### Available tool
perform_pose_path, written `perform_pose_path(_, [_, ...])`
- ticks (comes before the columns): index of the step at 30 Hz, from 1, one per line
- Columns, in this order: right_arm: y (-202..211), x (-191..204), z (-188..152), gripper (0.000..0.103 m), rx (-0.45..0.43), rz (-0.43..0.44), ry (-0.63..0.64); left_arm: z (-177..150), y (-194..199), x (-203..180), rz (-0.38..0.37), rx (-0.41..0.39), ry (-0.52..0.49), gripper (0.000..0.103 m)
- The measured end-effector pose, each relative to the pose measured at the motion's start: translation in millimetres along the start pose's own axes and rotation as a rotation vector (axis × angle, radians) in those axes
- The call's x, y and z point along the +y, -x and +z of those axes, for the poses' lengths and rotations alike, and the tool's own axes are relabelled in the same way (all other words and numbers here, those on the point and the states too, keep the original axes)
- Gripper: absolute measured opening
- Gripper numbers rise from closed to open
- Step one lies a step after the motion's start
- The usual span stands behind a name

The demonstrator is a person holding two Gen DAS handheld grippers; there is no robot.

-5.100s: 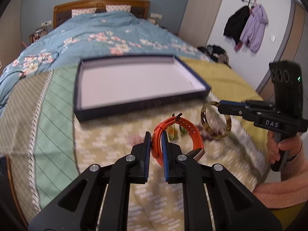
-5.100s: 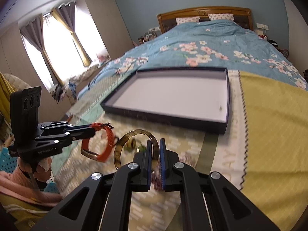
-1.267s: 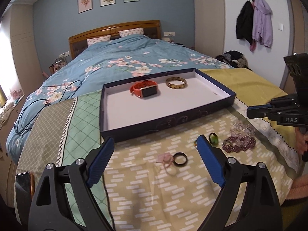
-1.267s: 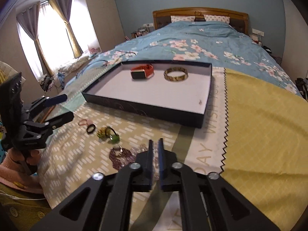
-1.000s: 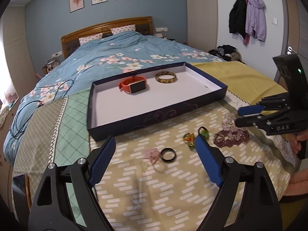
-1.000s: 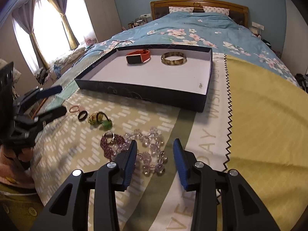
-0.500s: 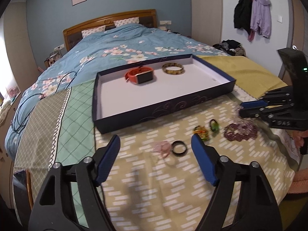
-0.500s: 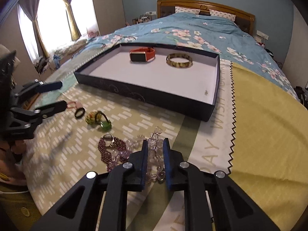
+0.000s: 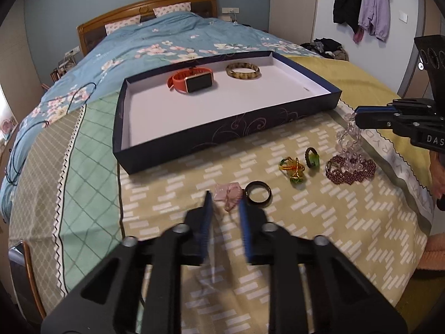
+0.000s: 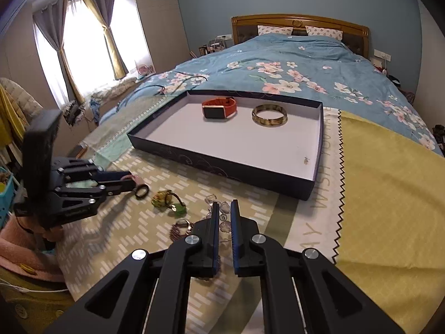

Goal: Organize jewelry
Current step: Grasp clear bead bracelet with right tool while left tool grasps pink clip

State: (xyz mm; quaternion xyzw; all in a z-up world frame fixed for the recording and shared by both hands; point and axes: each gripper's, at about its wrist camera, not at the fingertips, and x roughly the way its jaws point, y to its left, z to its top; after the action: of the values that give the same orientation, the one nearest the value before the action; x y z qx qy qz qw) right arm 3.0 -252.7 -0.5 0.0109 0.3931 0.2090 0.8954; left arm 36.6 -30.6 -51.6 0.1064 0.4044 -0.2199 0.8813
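A dark blue tray (image 9: 222, 133) (image 10: 236, 167) lies on the bed, holding an orange smartwatch (image 9: 192, 80) (image 10: 219, 108) and a tortoiseshell bangle (image 9: 242, 71) (image 10: 269, 115). On the cloth in front lie a pink hair tie (image 9: 230, 193), a black ring (image 9: 258, 192) (image 10: 141, 190), green and yellow rings (image 9: 294, 168) (image 10: 167, 200), a maroon bead bracelet (image 9: 350, 171) and a clear bead bracelet (image 9: 347, 136) (image 10: 222, 217). My left gripper (image 9: 225, 208) (image 10: 130, 182) is partly closed around the pink hair tie. My right gripper (image 10: 224, 220) (image 9: 354, 118) is shut on the clear bead bracelet and lifts one end.
The blue floral quilt (image 10: 292, 69) covers the far bed, with a wooden headboard (image 10: 300, 25). A yellow-green cloth (image 10: 389, 194) lies to the right of the tray. Coats (image 9: 361, 5) hang on the wall. A black cable (image 9: 27, 128) lies at the left.
My left gripper has narrowed from wide open and dropped over the pink hair tie. My right gripper has closed on the clear beads and raised them off the cloth.
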Motion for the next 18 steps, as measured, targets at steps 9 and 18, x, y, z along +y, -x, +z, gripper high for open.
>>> perform_pose_path(9, [19,4,16,0.006,-0.075,0.027,-0.003,4,9,8,-0.029,-0.037,0.042,0.004])
perform_pose_path(18, [28,0,35,0.006,-0.131,0.035,-0.008,20,26,14,-0.049,-0.103,0.056,0.004])
